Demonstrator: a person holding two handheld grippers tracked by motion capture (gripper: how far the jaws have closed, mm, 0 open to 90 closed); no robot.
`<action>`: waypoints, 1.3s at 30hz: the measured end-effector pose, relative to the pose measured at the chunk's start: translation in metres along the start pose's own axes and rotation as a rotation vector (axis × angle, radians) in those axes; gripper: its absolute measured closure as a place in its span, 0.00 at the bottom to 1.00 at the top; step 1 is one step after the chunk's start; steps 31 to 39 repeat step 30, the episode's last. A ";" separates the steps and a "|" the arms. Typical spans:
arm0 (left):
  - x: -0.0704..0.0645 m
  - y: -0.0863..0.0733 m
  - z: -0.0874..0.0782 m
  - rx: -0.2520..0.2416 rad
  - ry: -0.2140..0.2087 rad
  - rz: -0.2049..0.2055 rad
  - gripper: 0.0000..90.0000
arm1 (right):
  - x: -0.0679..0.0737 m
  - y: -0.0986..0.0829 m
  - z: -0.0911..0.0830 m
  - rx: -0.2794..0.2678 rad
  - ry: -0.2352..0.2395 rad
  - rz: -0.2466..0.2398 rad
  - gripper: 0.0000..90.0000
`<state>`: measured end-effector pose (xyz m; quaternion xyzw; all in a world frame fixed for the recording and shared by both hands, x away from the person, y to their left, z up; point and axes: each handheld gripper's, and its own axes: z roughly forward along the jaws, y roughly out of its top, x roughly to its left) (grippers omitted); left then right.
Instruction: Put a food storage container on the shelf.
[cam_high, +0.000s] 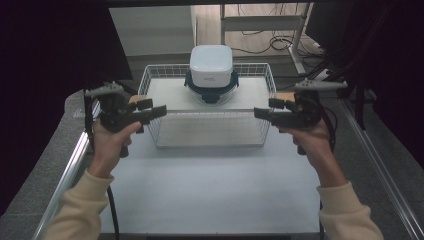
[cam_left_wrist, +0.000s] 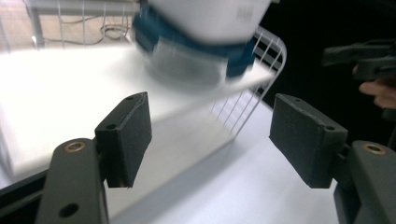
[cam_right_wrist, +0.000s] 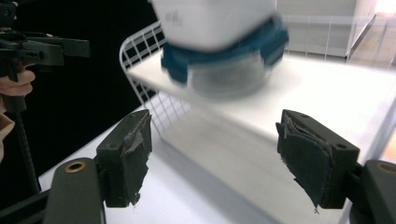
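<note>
left jaws: spread wide, nothing between the pads (cam_left_wrist: 126, 137); they aim at the basket's near left corner
right jaws: spread wide too, pads (cam_right_wrist: 126, 156) worn and frayed, nothing gripped
left gripper (cam_high: 152, 111): held in the air just off the basket's left end, not touching the wire as far as the high view shows
right gripper (cam_high: 262, 112): mirrored at the basket's right end, jaws pointing inward at the left one
hands: left hand (cam_high: 111, 140) and right hand (cam_high: 312, 136) wrap the grips from below, cream sleeves (cam_high: 80, 207) enter at the bottom edge
wire basket (cam_high: 150, 80): white, rectangular, on the far half of the table, between the two grippers
shelf board (cam_high: 170, 95): white, lies inside the basket, raised above its floor
container (cam_high: 211, 65): white square tub sitting upside down on a dark blue clip lid over a clear base; on the board, at the basket's far middle; blurred in both gripper views
table (cam_high: 210, 190): white top, bare in front of the basket, metal rails at both sides
</note>
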<state>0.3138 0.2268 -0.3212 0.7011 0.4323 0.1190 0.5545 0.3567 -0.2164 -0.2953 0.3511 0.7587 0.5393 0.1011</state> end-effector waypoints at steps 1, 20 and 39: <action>0.000 -0.008 0.000 0.009 0.009 0.009 0.32 | 0.001 -0.009 -0.002 0.004 -0.003 -0.002 0.29; 0.010 -0.125 0.020 0.198 0.060 -0.022 0.30 | -0.006 -0.136 -0.001 0.162 -0.052 0.035 0.29; 0.012 -0.129 0.020 0.196 0.066 -0.020 0.29 | -0.002 -0.136 -0.004 0.122 -0.052 0.005 0.26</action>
